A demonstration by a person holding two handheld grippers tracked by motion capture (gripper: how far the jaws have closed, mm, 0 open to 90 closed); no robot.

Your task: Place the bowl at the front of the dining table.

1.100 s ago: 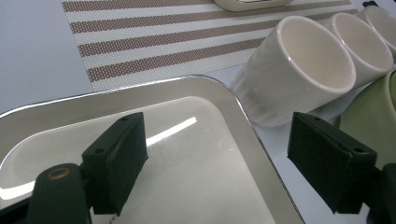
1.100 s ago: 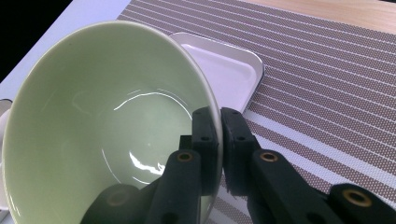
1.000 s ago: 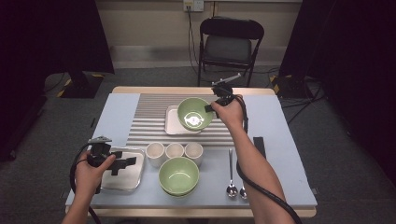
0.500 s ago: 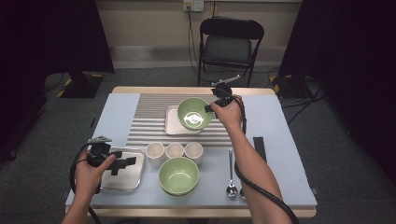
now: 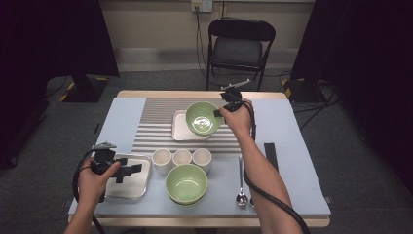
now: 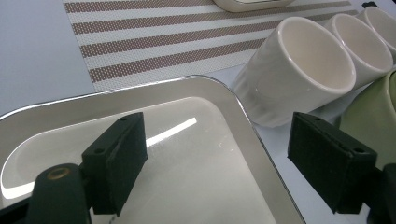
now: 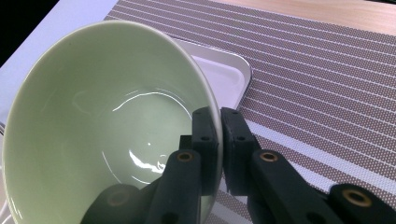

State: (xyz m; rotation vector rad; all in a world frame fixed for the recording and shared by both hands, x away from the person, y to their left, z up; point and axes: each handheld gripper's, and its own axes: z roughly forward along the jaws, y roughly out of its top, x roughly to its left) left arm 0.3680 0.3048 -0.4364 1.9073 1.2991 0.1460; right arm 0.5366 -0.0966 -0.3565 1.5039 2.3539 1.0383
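A pale green bowl [image 5: 203,118] [image 7: 102,121] hangs tilted above a white rectangular tray [image 5: 181,127] [image 7: 224,70] on the striped mat [image 5: 156,124]. My right gripper [image 5: 220,111] [image 7: 219,140] is shut on its right rim, one jaw inside the bowl and one outside. At the front left, my left gripper [image 5: 127,170] [image 6: 224,172] stands open over a shiny steel tray [image 5: 126,185] [image 6: 187,140], with nothing between its pads. The right jaw reaches past the tray's edge, toward the nearest cup [image 6: 299,74].
Three white cups [image 5: 182,157] stand in a row at the mat's front edge. Stacked green bowls [image 5: 186,183] sit in front of them. Two spoons [image 5: 241,195] and a black strip [image 5: 269,156] lie to the right. A folding chair [image 5: 238,48] stands behind the table.
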